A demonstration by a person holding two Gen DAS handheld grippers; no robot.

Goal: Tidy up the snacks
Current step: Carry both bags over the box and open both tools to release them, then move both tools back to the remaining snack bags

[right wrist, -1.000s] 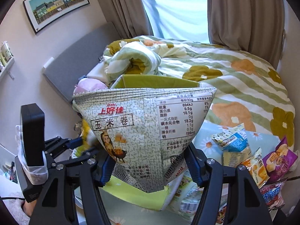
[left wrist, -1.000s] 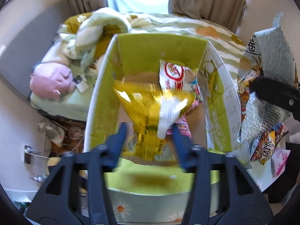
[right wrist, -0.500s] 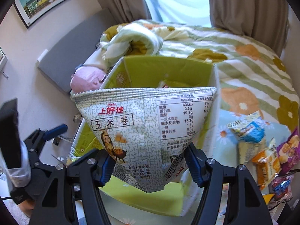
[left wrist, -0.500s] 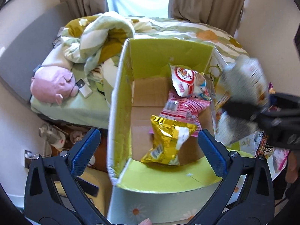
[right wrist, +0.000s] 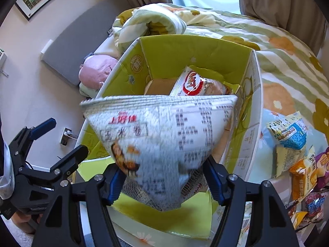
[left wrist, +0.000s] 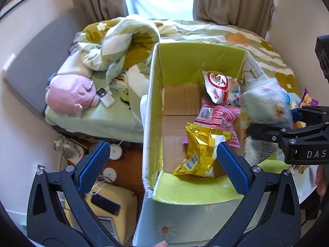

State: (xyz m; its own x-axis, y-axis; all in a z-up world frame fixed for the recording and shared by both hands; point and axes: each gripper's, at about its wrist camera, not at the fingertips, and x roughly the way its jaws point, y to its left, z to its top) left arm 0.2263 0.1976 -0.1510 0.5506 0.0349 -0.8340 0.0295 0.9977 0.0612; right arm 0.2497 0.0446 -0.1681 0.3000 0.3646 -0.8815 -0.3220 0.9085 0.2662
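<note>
Over the green box (right wrist: 254, 111), at 12 o'clock from our right gripper (right wrist: 164, 180), its jaws clamp the white corn-roll bag (right wrist: 160, 135), blurred. Our left gripper (left wrist: 162, 162) gapes wide, holding nothing. 3 packets in the box: gold (left wrist: 200, 154), pink (left wrist: 216, 119), red-and-white (left wrist: 221, 86).

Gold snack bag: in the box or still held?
In the box. The gold snack bag lies on the cardboard box floor, overlapping the pink bag; the left gripper is open and empty.
</note>
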